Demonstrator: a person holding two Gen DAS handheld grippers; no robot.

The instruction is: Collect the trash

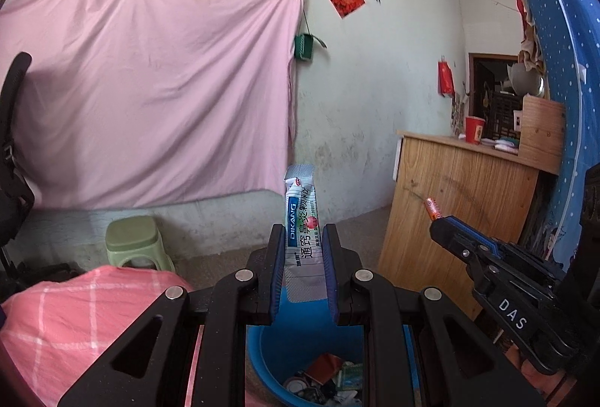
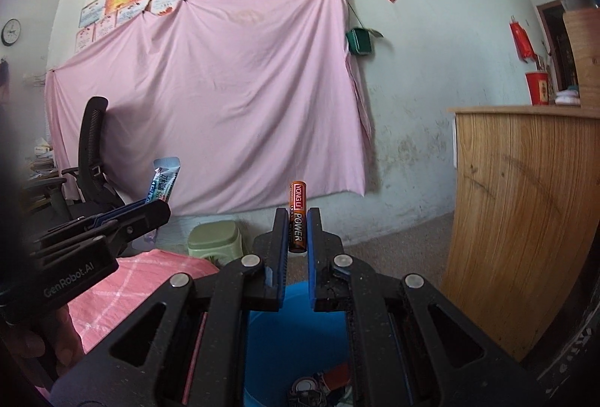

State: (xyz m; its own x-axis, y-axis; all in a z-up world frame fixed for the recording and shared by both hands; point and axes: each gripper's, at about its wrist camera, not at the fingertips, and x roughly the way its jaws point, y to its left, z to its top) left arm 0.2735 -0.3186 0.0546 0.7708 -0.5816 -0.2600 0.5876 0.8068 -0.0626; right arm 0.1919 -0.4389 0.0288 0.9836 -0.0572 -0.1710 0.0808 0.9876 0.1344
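My left gripper [image 1: 303, 238] is shut on a white and silver medicine sachet [image 1: 302, 216] that stands upright between the fingers. It hangs over a blue bin [image 1: 270, 362] with several pieces of trash in its bottom. My right gripper [image 2: 298, 223] is shut on an orange and black battery [image 2: 297, 216], upright, also above the blue bin [image 2: 277, 343]. Each gripper shows in the other's view: the right gripper [image 1: 435, 219] with the battery tip, the left gripper [image 2: 161, 208] with the sachet [image 2: 165, 184].
A bed with a pink checked cover [image 1: 75, 317] lies at the left. A green stool [image 1: 135, 242] stands behind it. A wooden cabinet [image 1: 457, 219] with a red cup [image 1: 474, 129] stands at the right. A black office chair [image 2: 92, 159] stands at far left.
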